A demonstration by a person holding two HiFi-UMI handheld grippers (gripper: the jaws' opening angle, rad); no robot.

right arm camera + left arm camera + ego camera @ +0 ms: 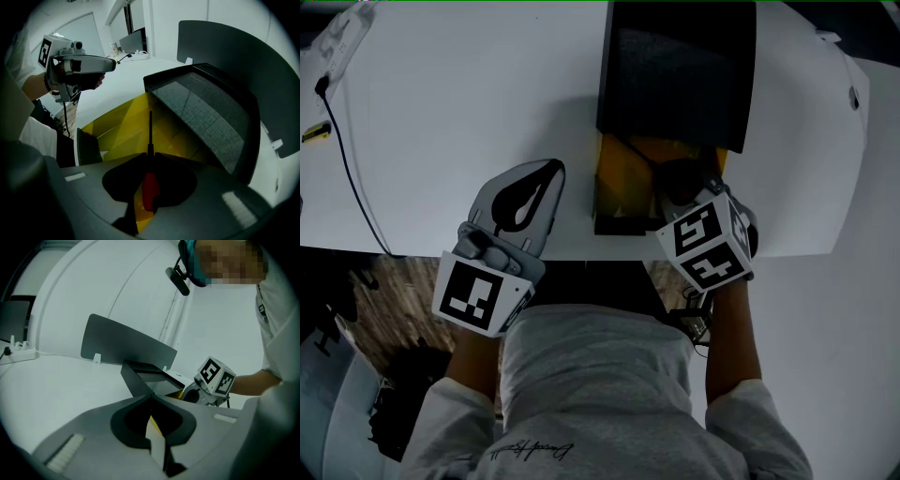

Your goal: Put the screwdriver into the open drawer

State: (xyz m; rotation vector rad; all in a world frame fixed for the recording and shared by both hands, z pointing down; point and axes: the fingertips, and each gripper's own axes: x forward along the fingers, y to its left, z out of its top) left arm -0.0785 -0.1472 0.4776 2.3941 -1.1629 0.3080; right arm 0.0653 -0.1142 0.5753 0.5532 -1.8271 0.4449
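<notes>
Above the yellow drawer [110,125], the screwdriver [150,189] points shaft-first into it.

Place: office-style workroom
Desk: broad white table [469,112] with dark divider panel [126,345]
Power: socket strip [18,354] and cable [347,159] on the tabletop
Background: monitor [133,41] beyond the table
Floor: wood-look boards [403,295]

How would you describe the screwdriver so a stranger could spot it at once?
Find the white table and the black box at its near edge, with a yellow drawer pulled open. Over that drawer the right tongs grip the screwdriver, its tip pointing into the drawer. It alone has a red handle and a thin dark shaft.
</notes>
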